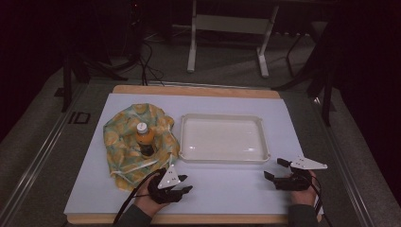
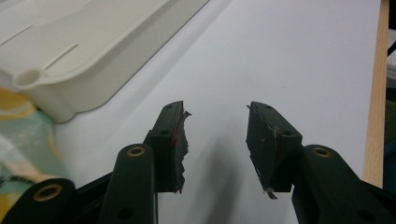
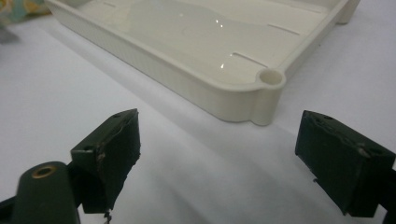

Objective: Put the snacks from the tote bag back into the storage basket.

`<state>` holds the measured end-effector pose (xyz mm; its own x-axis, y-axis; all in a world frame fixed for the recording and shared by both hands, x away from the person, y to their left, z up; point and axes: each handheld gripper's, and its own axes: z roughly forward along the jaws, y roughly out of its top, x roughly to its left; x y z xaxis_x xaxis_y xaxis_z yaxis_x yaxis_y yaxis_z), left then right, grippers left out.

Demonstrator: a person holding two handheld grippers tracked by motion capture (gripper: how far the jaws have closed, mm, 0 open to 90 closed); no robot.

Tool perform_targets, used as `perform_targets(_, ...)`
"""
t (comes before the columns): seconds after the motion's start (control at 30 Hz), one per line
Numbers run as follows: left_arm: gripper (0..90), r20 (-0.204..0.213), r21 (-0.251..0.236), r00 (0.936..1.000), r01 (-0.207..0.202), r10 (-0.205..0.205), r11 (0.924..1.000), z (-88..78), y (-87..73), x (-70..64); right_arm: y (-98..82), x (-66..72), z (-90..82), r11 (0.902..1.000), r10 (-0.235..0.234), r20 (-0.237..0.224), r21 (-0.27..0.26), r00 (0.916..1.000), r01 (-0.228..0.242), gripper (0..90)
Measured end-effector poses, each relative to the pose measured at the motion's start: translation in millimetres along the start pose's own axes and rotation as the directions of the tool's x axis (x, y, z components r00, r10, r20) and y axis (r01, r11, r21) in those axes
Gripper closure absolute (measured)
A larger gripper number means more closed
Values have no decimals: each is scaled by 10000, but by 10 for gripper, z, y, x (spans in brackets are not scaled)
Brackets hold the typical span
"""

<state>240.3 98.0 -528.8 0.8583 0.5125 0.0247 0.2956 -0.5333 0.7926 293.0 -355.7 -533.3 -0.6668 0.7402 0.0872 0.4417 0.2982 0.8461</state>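
Your left tongs [image 1: 185, 183] sit at the lower centre-left of the high view, just below the patterned cloth bag [image 1: 124, 130], and their jaws stand apart with nothing between them; in the left gripper view they [image 2: 215, 140] hang over bare white surface [image 2: 289, 60]. Your right tongs [image 1: 275, 169] rest at the lower right of the high view, jaws spread wide and empty, just off the near right corner of the white tray [image 1: 189, 137]. In the right gripper view they [image 3: 217, 163] face that corner of the tray [image 3: 243, 100]. The orange bottle [image 1: 143, 138] stands upright in the bag's opening, left of centre, beside the tray's left edge and apart from both tongs.
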Motion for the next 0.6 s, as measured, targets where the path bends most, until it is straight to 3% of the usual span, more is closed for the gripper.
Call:
perform_targets(0.27, 572, -188, 66, 9998, 33, -32, 10000, -138, 20, 76, 4, 18, 11, 9999, -76, 271, 119, 9996, 73, 140)
perform_targets(0.6, 580, -35, 366, 9998, -186, 188, 9992, -153, 46, 85, 4, 9, 14, 9999, -84, 75, 130, 9999, 83, 145)
